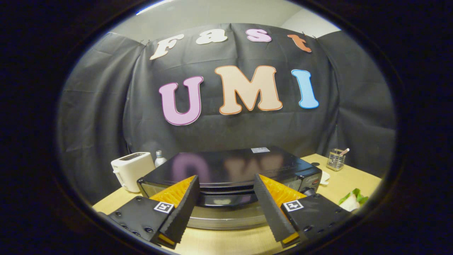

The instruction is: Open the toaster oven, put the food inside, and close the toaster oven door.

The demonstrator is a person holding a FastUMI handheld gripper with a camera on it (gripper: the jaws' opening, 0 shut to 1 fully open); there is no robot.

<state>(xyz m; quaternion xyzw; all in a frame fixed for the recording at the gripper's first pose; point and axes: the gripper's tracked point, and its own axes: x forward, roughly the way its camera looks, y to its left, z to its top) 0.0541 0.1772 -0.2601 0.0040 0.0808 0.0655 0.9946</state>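
- Toaster oven (230, 170): black, glossy-topped, standing on the wooden table (226, 241) just ahead of the fingers, its front handle bar lying in the gap between them.
- Gripper (226, 209): fingers spread wide, holding nothing; whether they touch the oven front cannot be told.
- White toaster (131, 170) and small bottle (159, 158): beside the oven's left end.
- Wire holder (336, 160): well off to its right.
- Green-leafed food item (353, 200): on the table, right of the fingers.

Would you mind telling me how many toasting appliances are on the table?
2: the black toaster oven just ahead of the open tool, and a white toaster beside it.
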